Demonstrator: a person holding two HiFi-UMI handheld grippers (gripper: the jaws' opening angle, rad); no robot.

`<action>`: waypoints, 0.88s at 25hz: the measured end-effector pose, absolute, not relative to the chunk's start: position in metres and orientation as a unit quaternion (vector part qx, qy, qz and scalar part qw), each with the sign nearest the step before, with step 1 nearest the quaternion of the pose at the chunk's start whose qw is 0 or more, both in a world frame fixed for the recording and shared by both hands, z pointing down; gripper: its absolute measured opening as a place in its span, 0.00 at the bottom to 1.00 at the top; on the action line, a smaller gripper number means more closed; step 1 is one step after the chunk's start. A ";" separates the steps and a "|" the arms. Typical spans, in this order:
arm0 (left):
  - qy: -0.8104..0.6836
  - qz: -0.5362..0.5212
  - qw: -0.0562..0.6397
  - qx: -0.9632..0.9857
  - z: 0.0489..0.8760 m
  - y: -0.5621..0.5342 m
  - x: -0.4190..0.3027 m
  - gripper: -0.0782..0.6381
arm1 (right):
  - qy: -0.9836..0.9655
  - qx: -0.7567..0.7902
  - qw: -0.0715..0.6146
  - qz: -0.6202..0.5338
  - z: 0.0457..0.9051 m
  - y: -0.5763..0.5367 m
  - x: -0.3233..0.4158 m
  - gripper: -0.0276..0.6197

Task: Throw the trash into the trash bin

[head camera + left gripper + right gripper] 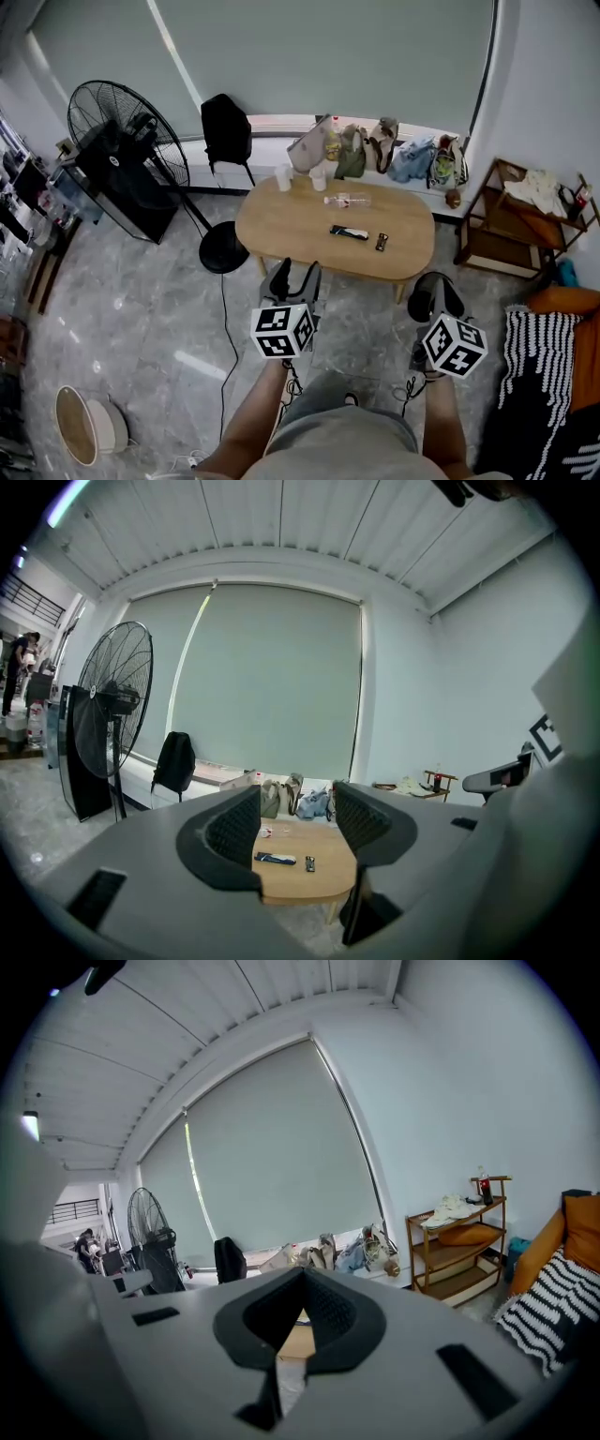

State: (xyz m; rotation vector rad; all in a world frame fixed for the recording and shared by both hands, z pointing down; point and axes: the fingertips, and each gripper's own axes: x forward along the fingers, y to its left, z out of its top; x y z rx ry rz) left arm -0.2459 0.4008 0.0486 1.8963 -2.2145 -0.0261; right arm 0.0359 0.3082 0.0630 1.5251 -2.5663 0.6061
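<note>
Short of the oval wooden table (281, 225): left gripper (298, 822) spread wide, ribbed black pads (234, 829) empty; right gripper (302, 1312) pinched tip to tip, holding nothing. On the table: clear plastic bottle (347, 200), flat dark wrapper (349, 232).

No readable text, labels or numbers anywhere; print too small.

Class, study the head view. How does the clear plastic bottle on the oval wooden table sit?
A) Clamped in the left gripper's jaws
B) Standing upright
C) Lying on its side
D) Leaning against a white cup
C: the clear plastic bottle lies flat on its side on the wooden table, with nothing holding it.
</note>
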 end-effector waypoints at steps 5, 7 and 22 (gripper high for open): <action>-0.746 -0.003 0.118 0.655 0.059 0.360 -0.257 0.46 | -0.832 0.511 0.054 0.209 0.077 0.279 0.034 0.05; -0.746 -0.008 0.121 0.655 0.065 0.339 -0.267 0.46 | -0.828 0.515 0.054 0.217 0.083 0.263 0.030 0.05; -0.728 0.007 0.118 0.675 0.061 0.131 -0.387 0.46 | -0.821 0.535 0.055 0.191 0.058 0.081 -0.078 0.05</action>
